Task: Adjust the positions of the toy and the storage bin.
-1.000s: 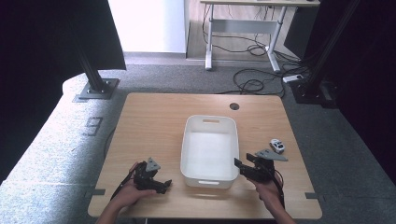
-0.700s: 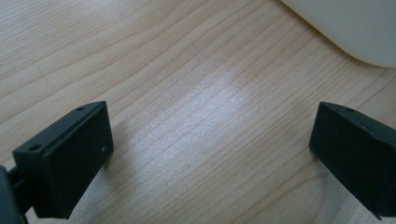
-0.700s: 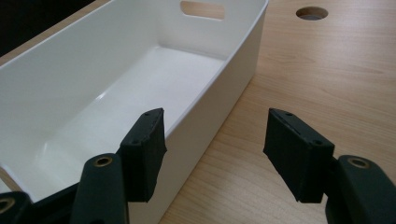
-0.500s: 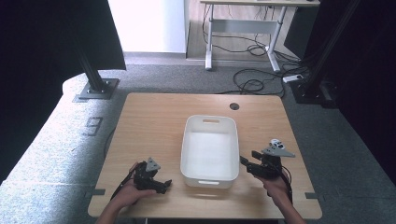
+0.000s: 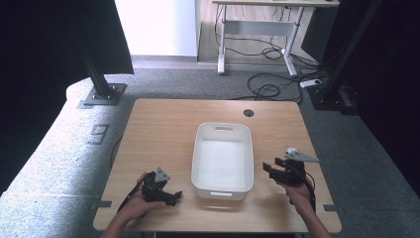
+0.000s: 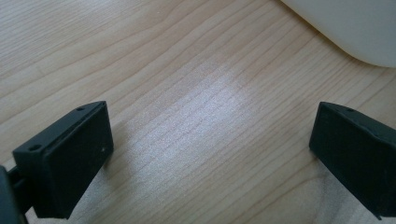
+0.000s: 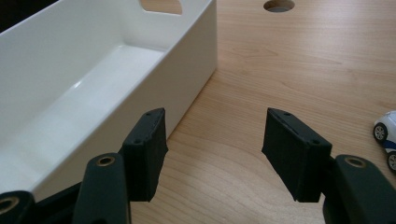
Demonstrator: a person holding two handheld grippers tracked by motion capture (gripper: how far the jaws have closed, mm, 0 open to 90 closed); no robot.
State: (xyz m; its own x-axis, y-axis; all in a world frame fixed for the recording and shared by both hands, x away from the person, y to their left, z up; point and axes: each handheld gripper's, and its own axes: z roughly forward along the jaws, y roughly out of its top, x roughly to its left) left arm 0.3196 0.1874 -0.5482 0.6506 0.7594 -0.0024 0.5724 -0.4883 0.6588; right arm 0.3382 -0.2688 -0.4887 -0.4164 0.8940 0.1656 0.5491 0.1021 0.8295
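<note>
Jaws stand apart, empty, on both: right hand-held gripper [image 7: 212,149] just beside the bin [image 5: 222,156], toy car [image 7: 386,133] near; left hand-held gripper [image 6: 210,154] over bare surface [image 5: 158,129].

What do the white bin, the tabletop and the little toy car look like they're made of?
White bin: likely moulded plastic, smooth and slightly glossy, with soft highlights on its floor, rounded corners and cut-out handles.
Tabletop: light wood or wood-look laminate; a fine straight grain shows, with a matte sheen. Which of the two I cannot tell.
Toy car: white body, dark wheels; probably plastic or painted metal, too little visible to decide.
</note>
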